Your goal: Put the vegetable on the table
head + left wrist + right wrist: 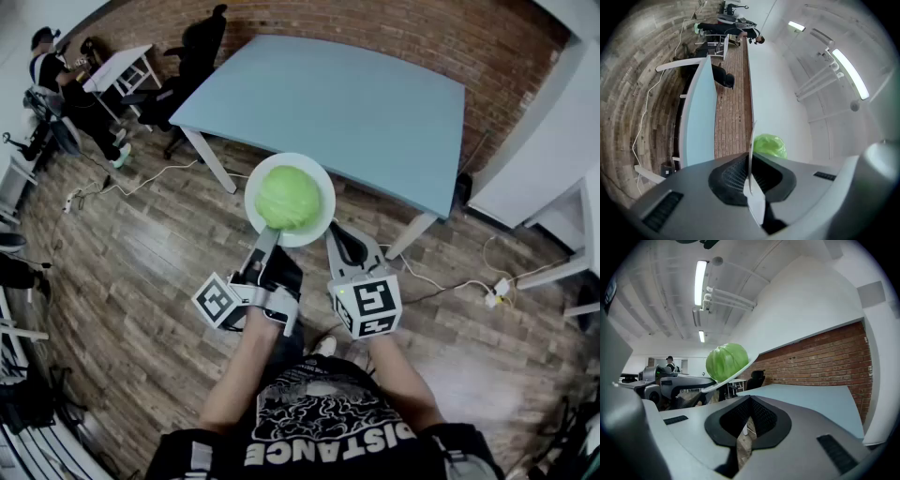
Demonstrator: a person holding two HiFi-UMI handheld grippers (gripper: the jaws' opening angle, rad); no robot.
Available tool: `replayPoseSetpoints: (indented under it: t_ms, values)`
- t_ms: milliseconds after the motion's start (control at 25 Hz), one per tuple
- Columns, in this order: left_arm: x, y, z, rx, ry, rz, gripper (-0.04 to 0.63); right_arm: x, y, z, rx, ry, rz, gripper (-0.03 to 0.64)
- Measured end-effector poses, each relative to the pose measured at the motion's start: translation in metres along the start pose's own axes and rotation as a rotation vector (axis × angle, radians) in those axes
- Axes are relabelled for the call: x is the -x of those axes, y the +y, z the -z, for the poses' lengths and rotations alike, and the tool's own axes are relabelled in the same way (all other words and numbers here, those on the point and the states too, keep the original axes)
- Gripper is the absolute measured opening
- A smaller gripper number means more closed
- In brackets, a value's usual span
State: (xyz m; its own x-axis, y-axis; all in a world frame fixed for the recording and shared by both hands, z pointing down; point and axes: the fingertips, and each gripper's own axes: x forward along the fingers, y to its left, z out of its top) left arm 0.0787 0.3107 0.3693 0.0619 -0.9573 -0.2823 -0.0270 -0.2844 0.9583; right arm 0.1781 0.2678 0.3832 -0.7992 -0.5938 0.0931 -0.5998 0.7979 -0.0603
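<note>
A round green cabbage lies on a white plate, held in the air just in front of the near edge of the light blue table. My left gripper is shut on the plate's near rim. In the left gripper view the plate stands edge-on between the jaws, with the cabbage behind it. My right gripper sits shut and empty just right of the plate. The right gripper view shows the cabbage on the plate up to the left of the closed jaws.
The table stands against a brick wall. A black office chair and a white desk stand at the far left, with a person beside them. Cables and a power strip lie on the wooden floor. White furniture is at the right.
</note>
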Motion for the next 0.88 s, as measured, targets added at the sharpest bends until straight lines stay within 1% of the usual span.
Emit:
replayPoseSetpoints:
  t_ms: [400,680,880]
  values:
    - [-0.003,0.003,0.003,0.009,0.015,0.005,0.013,0.0,-0.001,0.003,0.006,-0.001,0.025,0.009]
    - [-0.01,0.013,-0.011,0.029,0.008,0.001,0.013,-0.018,-0.002,0.007,0.021,0.018,0.032,0.009]
    - [-0.025,0.023,-0.031,0.051,0.006,-0.004,0.014,-0.041,-0.006,0.01,0.018,0.033,0.042,0.009]
